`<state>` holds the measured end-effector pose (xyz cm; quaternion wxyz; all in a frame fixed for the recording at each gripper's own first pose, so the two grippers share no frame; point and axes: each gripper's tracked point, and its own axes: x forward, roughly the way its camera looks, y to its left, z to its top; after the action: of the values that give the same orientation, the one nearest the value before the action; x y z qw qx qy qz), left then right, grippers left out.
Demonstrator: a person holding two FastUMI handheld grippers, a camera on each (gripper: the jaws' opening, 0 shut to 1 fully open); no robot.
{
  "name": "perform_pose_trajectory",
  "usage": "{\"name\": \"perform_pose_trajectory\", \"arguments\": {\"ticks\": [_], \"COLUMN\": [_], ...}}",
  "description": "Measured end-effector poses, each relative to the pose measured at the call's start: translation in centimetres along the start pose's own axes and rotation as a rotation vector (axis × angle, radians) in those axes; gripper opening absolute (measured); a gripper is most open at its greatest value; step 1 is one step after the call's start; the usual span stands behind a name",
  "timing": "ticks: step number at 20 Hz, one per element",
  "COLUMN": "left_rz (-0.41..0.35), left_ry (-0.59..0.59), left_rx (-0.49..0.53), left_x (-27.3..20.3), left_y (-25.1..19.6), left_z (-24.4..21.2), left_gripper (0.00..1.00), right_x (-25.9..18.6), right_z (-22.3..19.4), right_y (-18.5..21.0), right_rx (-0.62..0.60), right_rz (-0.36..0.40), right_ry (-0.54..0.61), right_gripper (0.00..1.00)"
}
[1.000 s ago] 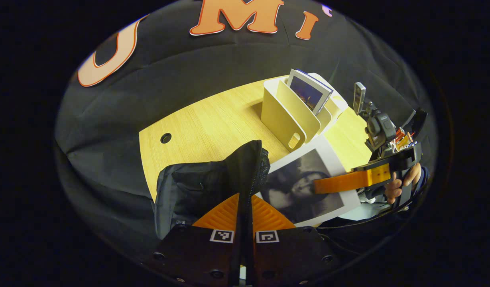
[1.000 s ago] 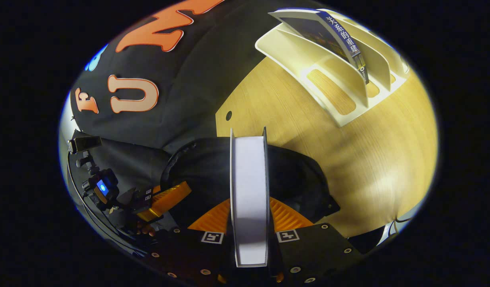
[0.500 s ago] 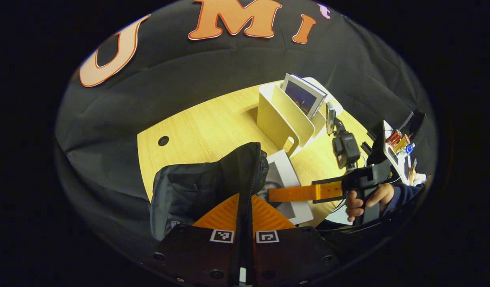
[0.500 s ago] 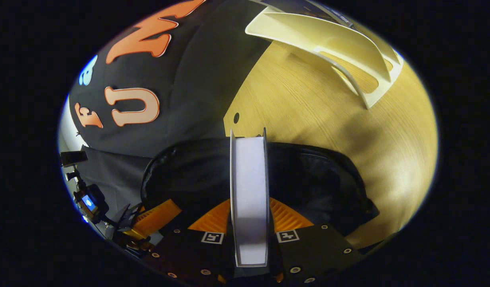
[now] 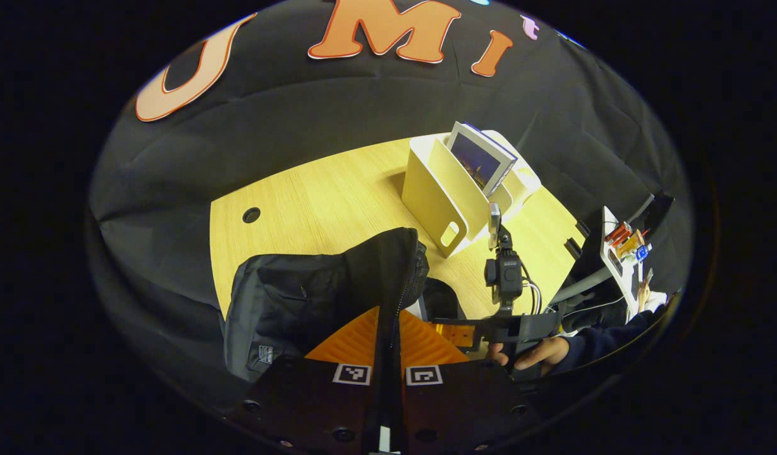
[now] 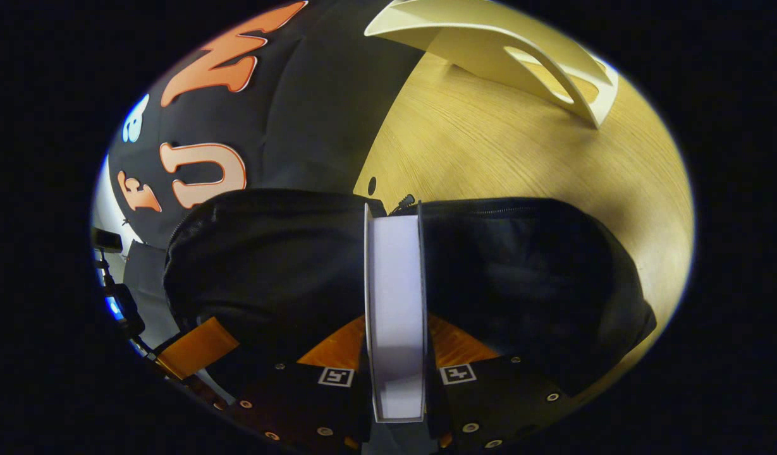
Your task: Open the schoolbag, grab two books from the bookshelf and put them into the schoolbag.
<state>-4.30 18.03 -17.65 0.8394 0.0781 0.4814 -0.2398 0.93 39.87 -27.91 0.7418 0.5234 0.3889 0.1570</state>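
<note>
- The right gripper (image 6: 394,328) is clamping a book (image 6: 394,303) between both fingers, page edges facing the camera, its long axis running straight ahead along the fingers and down toward the schoolbag (image 6: 268,259).
- The black schoolbag's open mouth is lying directly ahead of and around the book's leading end; the zipper edge (image 6: 483,210) is sitting just beside that end, so the coming push looks like one straight along the book's length into the opening.
- The left gripper (image 5: 388,341) is pinching the schoolbag's raised flap edge (image 5: 397,272) between closed fingers, holding the mouth apart; it is the nearer one to the bag's rim.
- In the left gripper view the right gripper (image 5: 464,328) is reaching in beside the flap, a hand (image 5: 540,351) gripping its handle.
- The cream bookshelf (image 5: 445,189) is standing well apart on the wooden table (image 5: 325,196), with a second book (image 5: 480,157) leaning upright in it.
- A small label (image 5: 262,354) is showing on the bag; its writing is too small to read.
</note>
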Motion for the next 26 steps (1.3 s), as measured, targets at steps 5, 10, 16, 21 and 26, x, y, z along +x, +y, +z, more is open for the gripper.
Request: {"name": "perform_pose_trajectory", "arguments": {"ticks": [5,10,16,21,26], "left_rz": [0.019,0.048,0.084,0.086,0.088], "left_ry": [0.004,0.004,0.021,0.033,0.046], "left_rx": [-0.02,-0.042,-0.058,-0.077,-0.079], "left_x": [0.4,0.5,0.7,1.4,2.0], "left_y": [-0.2,0.0,-0.5,-1.1,-1.5], "left_z": [-0.3,-0.4,-0.9,-1.5,-1.8], "left_gripper": [0.06,0.06,0.06,0.06,0.06], "right_x": [0.7,-1.3,-5.4,-10.6,-15.2], "right_z": [-2.0,-2.9,-1.8,0.7,4.9], "right_y": [-2.1,-3.2,-4.6,-5.9,-7.1], "right_rx": [-0.02,-0.1,-0.206,-0.32,-0.42], "right_rz": [-0.087,-0.167,-0.247,-0.34,-0.442], "right_ry": [0.09,0.192,0.241,0.265,0.255], "right_gripper": [0.48,0.7,0.95,0.98,0.99]}}
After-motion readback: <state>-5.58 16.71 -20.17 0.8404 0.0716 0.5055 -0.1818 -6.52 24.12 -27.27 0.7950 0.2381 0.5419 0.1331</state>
